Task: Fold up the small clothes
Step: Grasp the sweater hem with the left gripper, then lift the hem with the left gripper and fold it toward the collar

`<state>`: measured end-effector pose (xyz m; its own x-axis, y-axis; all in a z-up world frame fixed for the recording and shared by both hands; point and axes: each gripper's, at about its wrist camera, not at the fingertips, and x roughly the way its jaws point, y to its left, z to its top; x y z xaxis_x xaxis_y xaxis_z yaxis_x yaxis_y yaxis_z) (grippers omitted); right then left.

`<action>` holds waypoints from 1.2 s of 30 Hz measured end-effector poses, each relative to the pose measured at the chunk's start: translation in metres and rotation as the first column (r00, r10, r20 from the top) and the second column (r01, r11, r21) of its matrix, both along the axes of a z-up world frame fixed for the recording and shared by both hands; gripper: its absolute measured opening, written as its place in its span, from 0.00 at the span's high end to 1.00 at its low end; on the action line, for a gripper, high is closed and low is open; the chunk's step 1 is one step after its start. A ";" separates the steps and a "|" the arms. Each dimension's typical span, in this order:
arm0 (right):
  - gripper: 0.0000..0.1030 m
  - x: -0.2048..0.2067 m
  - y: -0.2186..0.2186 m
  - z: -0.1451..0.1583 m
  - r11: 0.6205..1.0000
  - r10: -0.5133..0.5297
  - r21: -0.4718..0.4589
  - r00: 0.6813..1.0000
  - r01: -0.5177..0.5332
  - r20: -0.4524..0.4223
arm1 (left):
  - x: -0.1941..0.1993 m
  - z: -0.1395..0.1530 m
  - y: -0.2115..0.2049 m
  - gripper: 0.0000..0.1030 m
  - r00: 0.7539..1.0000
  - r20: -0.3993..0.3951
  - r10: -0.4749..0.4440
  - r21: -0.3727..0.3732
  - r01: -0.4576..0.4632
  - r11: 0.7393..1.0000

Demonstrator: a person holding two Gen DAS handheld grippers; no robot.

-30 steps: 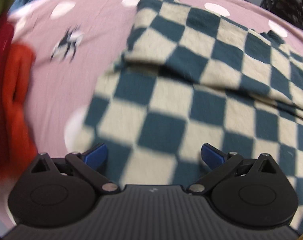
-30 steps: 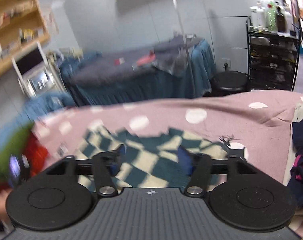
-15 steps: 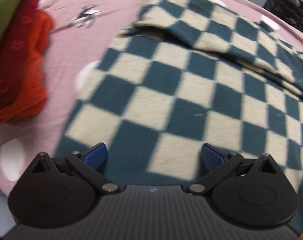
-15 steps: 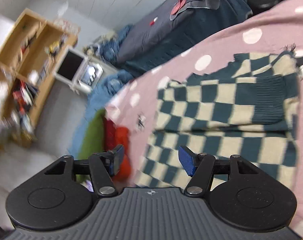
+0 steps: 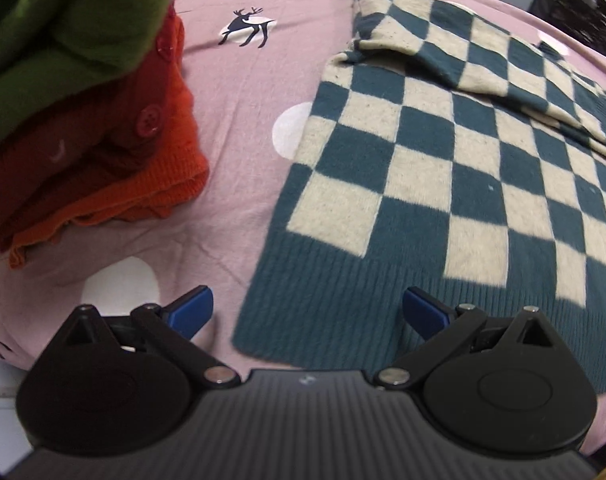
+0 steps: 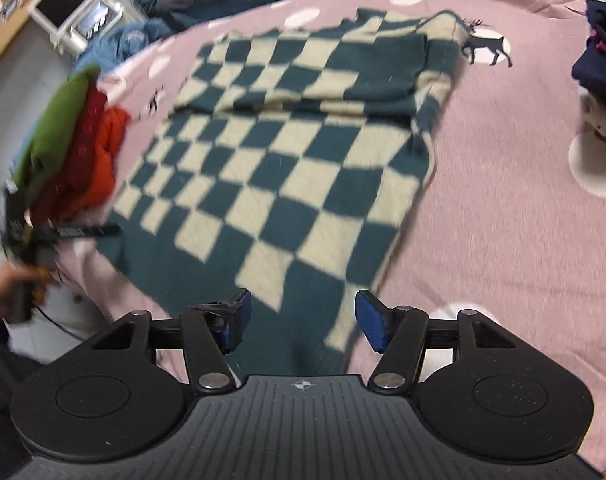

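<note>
Knitted sweater with dark teal and cream checks [image 5: 443,168] lies flat on the pink bedsheet with white dots and small deer prints [image 5: 243,92], its plain teal ribbed hem [image 5: 323,312] at the near edge and one sleeve folded across the far part. The left gripper [image 5: 307,312] hangs over the hem's left corner with its blue pads [image 5: 191,310] wide apart, and nothing is pressed between them. The right gripper [image 6: 301,320] is above the hem's other end; its jaws are closing (only slightly so far), and the pads do not press the cloth. To the left of the sweater, apart from it, sits a stack of folded clothes: a green fleece piece [image 5: 63,20] on a red and orange knit cardigan with buttons [image 5: 115,160]. In the right wrist view, a hand [image 6: 11,284] holds the left tool.
</note>
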<state>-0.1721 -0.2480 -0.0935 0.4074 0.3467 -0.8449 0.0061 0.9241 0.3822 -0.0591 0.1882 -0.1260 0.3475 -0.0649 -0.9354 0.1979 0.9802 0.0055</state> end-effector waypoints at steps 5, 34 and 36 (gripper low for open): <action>0.06 -0.013 0.002 -0.015 1.000 -0.001 0.010 0.999 0.002 -0.047 | -0.005 0.005 0.028 0.03 1.000 -0.016 0.011 -0.057 -0.012 0.998; 0.06 -0.016 0.019 -0.053 0.992 -0.050 0.106 0.974 0.075 -0.221 | 0.029 -0.017 0.011 0.92 0.955 -0.135 -0.263 -0.183 0.237 0.954; 0.06 -0.014 0.024 -0.054 0.994 -0.047 0.091 0.975 0.068 -0.217 | 0.031 -0.016 0.007 0.93 0.950 -0.142 -0.279 -0.179 0.253 0.951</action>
<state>-0.1865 -0.2236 -0.1474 0.2424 0.4129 -0.8779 0.1492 0.8783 0.4542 -0.0282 0.1951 -0.1424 0.1407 -0.2843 -0.9483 0.4369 0.8774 -0.1982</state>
